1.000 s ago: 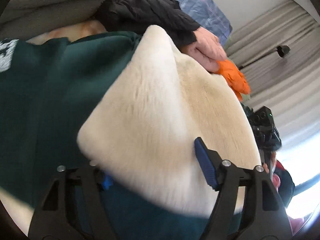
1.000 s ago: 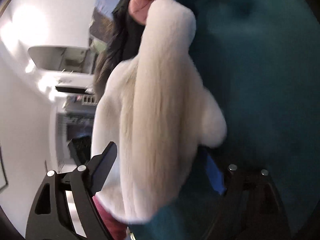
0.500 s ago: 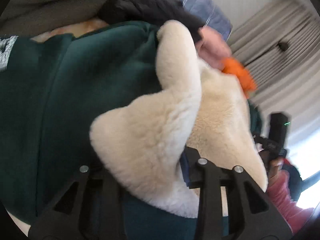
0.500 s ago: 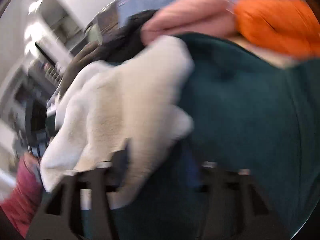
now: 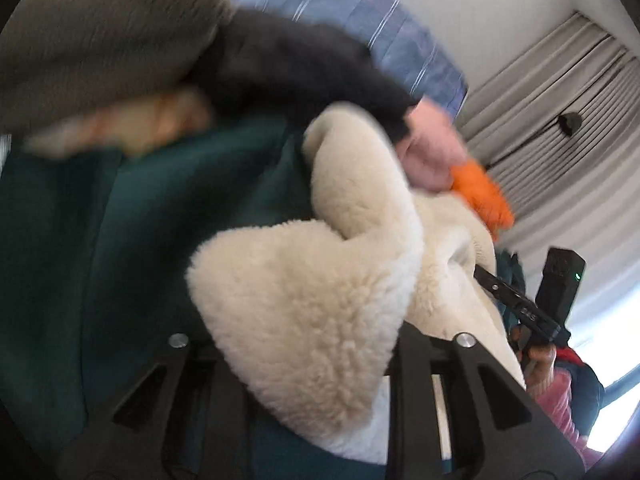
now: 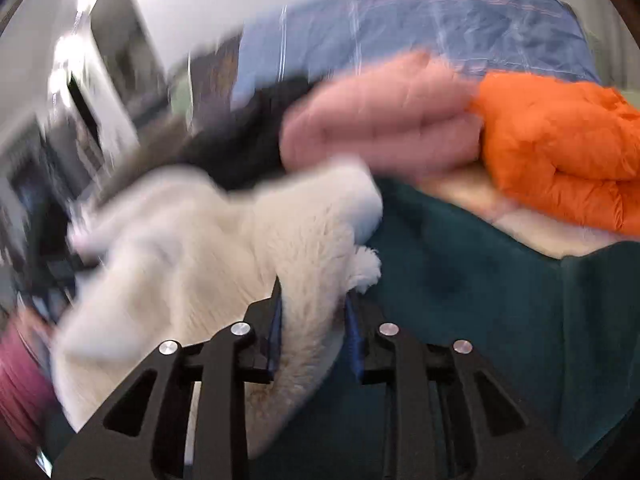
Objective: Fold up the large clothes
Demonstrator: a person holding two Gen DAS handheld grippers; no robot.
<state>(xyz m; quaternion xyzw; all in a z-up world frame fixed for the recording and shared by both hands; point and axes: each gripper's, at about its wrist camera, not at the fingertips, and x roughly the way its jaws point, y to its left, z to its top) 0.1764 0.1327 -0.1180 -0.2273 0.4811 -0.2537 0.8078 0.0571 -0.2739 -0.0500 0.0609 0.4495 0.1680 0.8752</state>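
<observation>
Left wrist view: we see the dark green garment (image 5: pixel 132 240) with its cream fleece lining (image 5: pixel 304 312) turned outward, filling the frame. The left gripper (image 5: pixel 296 364) has a thick fold of fleece bunched between its jaws, which are closing; the fold hides the pads, so we cannot tell whether they press on it. Behind lie a grey-brown fleece (image 5: pixel 100 32), a black sleeve (image 5: pixel 296 68) ending in a hand (image 5: pixel 432 156), and an orange cloth (image 5: pixel 480 196). A blue striped bedcover (image 5: pixel 360 12), white wall and grey curtain (image 5: pixel 568 92) frame the room.

Right wrist view, blurred: the right gripper (image 6: pixel 314 320) is closing, both blue pads against a fold of lining (image 6: pixel 224 240). The garment (image 6: pixel 460 300) spreads right, under the cloth (image 6: pixel 560 148) and hand (image 6: pixel 384 120). Bedcover (image 6: pixel 440 20) behind.
</observation>
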